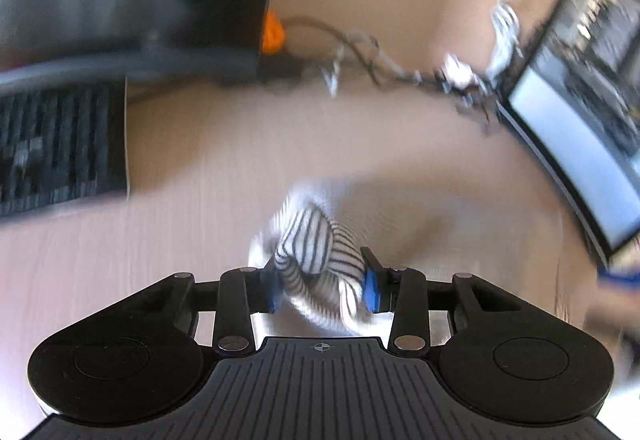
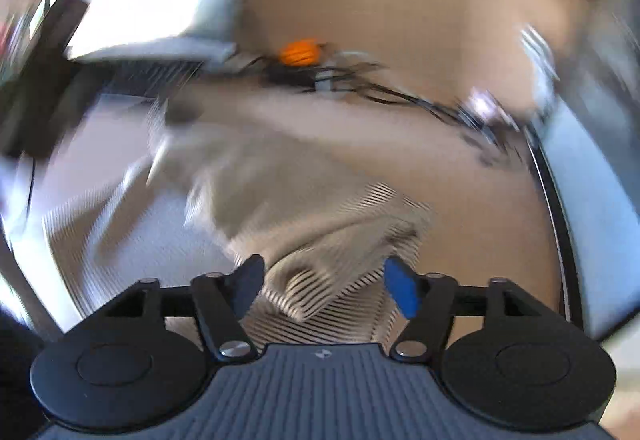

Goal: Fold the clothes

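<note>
Striped garment (image 1: 316, 252) bunched on the wooden desk (image 1: 200, 168).
Left gripper (image 1: 322, 286) pinches a striped wad; right gripper (image 2: 326, 286) spread apart above the blurred cloth, near a keyboard (image 1: 56, 144).

- A black keyboard (image 1: 60, 148) is seen at the left of the light wooden table (image 1: 240, 160).
- A monitor (image 1: 580, 100) is stood at the right edge.
- An orange object (image 1: 273, 32) is set by tangled cables (image 1: 380, 60) at the back.
- Everything is blurred.
</note>
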